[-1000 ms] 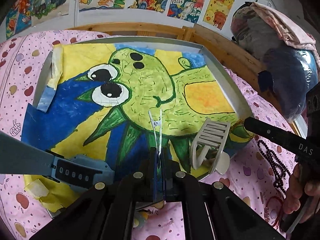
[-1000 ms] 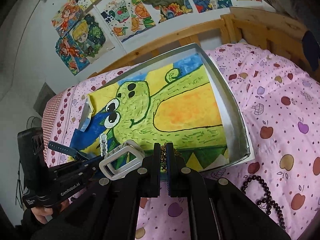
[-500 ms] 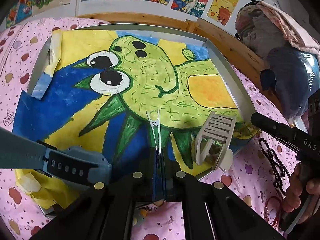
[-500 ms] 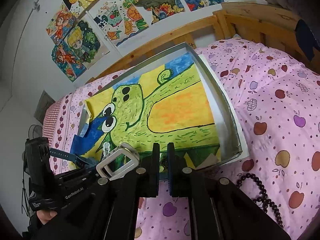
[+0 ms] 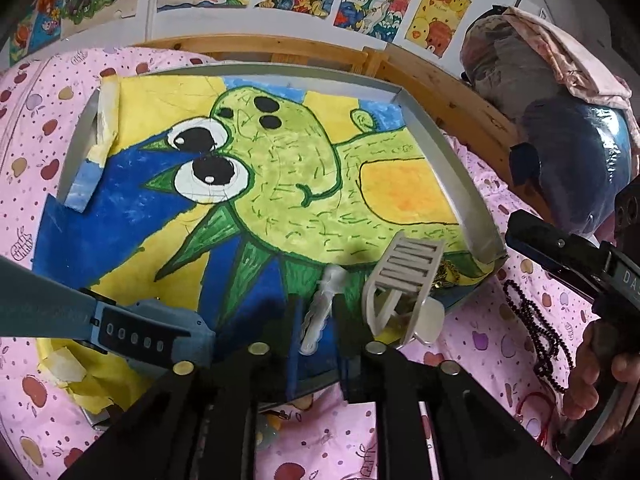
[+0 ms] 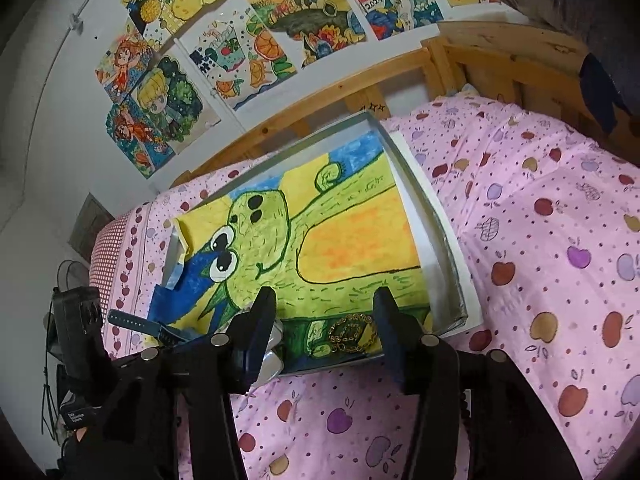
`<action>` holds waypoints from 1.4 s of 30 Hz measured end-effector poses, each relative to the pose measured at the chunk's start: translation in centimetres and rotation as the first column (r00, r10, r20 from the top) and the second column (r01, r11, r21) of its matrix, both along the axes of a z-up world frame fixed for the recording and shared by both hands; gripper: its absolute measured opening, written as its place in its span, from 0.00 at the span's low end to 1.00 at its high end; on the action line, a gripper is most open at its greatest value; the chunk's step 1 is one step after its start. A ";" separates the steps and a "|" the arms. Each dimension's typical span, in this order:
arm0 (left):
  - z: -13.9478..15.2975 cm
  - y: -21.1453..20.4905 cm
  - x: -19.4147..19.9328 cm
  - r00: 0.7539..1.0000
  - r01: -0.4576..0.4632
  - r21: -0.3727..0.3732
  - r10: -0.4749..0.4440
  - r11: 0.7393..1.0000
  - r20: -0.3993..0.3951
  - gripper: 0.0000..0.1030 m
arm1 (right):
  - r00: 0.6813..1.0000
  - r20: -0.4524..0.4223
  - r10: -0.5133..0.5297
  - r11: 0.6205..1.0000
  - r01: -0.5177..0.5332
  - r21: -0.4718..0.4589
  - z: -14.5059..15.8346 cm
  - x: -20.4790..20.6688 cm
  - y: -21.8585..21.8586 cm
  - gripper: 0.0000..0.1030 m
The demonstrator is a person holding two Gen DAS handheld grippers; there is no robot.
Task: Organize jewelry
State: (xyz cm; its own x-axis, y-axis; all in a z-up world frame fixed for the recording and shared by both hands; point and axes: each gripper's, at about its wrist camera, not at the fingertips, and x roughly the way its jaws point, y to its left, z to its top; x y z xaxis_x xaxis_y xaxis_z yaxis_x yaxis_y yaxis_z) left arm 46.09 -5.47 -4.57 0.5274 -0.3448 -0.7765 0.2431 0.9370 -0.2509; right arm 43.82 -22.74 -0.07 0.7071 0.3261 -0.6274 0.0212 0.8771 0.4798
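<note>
Right gripper, jaws spread wide, hovers over a gold chain lying between its fingers in the tray; left gripper stands parted around a white hair clip, a claw clip just right, painted lining beyond.

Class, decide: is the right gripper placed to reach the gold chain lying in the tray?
Probably yes: the right gripper is open, and the gold chain lies uncovered between its fingers near the tray's front corner.
</note>
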 end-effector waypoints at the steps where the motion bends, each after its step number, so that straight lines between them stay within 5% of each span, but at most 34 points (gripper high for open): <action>1: 0.2 0.1 -0.1 1.000 -0.002 -0.003 0.002 1.000 0.002 0.17 | 1.000 0.004 -0.001 1.000 0.001 -0.004 0.2 -0.1 0.0 0.45; 5: 1.1 0.4 -0.8 1.000 -0.006 -0.021 0.007 1.000 0.016 0.21 | 1.000 0.029 -0.003 1.000 0.003 -0.028 1.4 -1.1 -0.1 0.58; 8: 1.9 0.5 -1.5 0.999 -0.007 -0.022 0.008 1.000 0.040 0.36 | 0.999 0.044 0.001 0.999 0.002 -0.053 2.1 -2.0 0.0 0.63; 10: 2.7 0.8 -2.1 0.998 -0.018 -0.028 0.019 0.999 0.064 0.71 | 0.998 0.055 0.001 0.998 0.002 -0.070 2.7 -2.7 -0.1 0.67; 12: 3.9 1.4 -3.3 0.990 -0.053 -0.051 0.059 0.997 0.127 0.84 | 0.998 0.065 -0.001 0.996 0.007 -0.087 3.3 -3.4 -0.2 0.69; 26: 9.4 3.0 -9.5 0.952 -0.090 -0.105 0.116 0.990 0.282 0.96 | 0.983 0.181 0.029 0.984 0.004 -0.179 7.6 -10.1 0.4 0.88; 42: 12.8 3.6 -17.5 0.913 -0.121 -0.016 0.118 0.993 0.390 1.00 | 0.960 0.274 0.065 0.957 0.018 -0.290 11.2 -18.2 2.2 0.93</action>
